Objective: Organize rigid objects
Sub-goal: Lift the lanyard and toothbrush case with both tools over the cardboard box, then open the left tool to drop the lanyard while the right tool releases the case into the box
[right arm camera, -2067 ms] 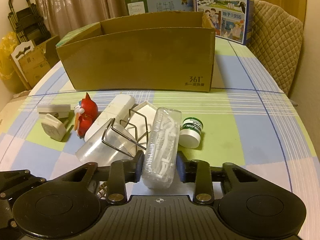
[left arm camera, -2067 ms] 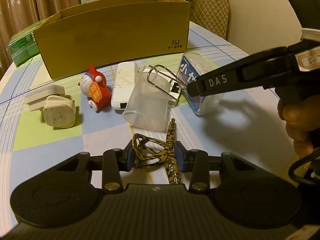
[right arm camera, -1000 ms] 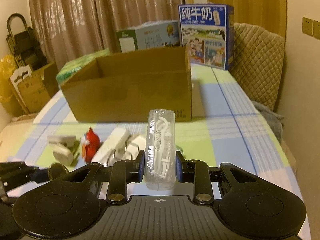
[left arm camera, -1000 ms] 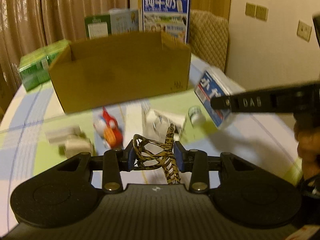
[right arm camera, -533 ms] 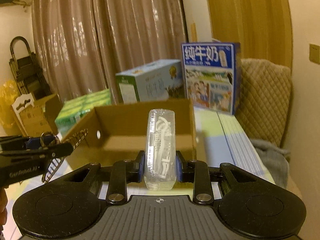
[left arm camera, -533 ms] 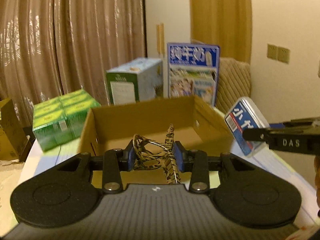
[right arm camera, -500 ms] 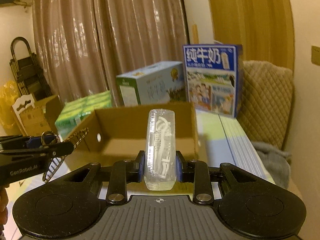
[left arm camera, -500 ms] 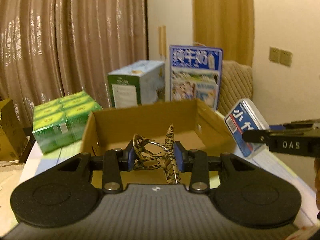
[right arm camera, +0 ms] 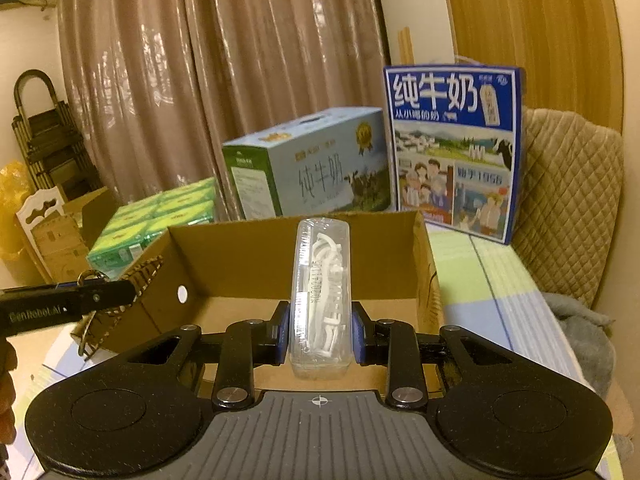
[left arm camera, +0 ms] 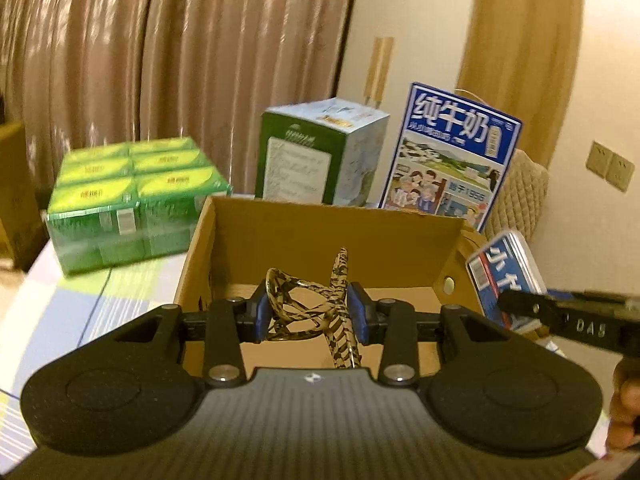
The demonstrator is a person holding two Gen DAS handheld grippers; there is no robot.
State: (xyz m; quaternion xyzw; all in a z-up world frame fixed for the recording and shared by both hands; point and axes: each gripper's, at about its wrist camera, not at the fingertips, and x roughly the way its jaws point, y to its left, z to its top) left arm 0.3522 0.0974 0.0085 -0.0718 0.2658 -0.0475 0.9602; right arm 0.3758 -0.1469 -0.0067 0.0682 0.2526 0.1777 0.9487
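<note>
My left gripper (left arm camera: 310, 316) is shut on a leopard-print hair clip (left arm camera: 316, 308) and holds it above the front of the open cardboard box (left arm camera: 332, 232). My right gripper (right arm camera: 320, 330) is shut on a clear plastic case of white floss picks (right arm camera: 322, 292), upright, over the box's near wall (right arm camera: 240, 248). In the left wrist view the right gripper (left arm camera: 520, 304) comes in from the right with the case's blue label (left arm camera: 506, 276) showing. In the right wrist view the left gripper (right arm camera: 120, 292) holds the clip (right arm camera: 120, 304) at the box's left wall.
Behind the box stand a blue milk carton (left arm camera: 450, 164), a green-and-blue milk carton (left arm camera: 320, 148) and a green wrapped pack (left arm camera: 128, 200). A quilted chair (right arm camera: 568, 200) is at the right. The checked tablecloth (right arm camera: 500, 280) runs around the box.
Both grippers have lifted off the table with their objects and moved forward over the open box. The items on the table have dropped out of view.
</note>
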